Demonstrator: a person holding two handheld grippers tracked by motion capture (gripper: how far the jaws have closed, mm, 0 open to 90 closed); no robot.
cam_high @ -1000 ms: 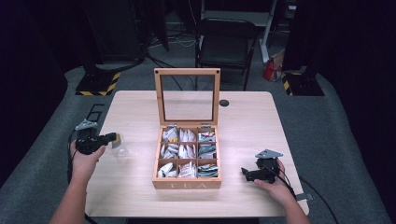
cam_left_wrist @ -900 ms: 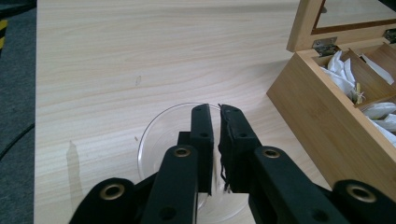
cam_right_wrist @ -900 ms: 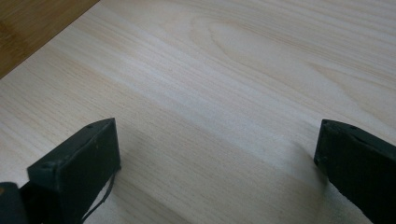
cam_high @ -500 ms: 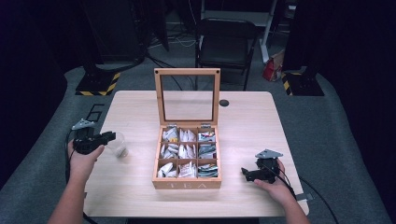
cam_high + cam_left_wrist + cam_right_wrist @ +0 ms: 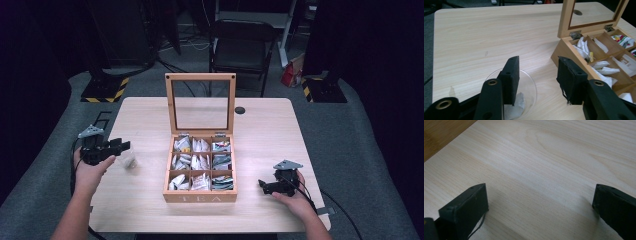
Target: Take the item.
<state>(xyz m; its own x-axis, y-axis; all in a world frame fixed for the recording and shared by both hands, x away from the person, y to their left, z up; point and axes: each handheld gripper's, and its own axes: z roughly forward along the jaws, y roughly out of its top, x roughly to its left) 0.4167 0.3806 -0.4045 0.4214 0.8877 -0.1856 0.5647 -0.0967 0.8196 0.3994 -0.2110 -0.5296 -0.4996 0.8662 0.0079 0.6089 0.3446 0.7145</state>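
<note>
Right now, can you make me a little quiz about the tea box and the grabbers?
1. True or false: the tea box has its lid standing open.
2. What lies in the clear cup under the left gripper? A) tea bag B) spoon C) coin
3. Fill in: the right gripper has ___ between its jaws.

Key: 1 true. 2 A, a tea bag. 3 nothing, just bare table.

Matt pale wooden table, clear glass cup
</note>
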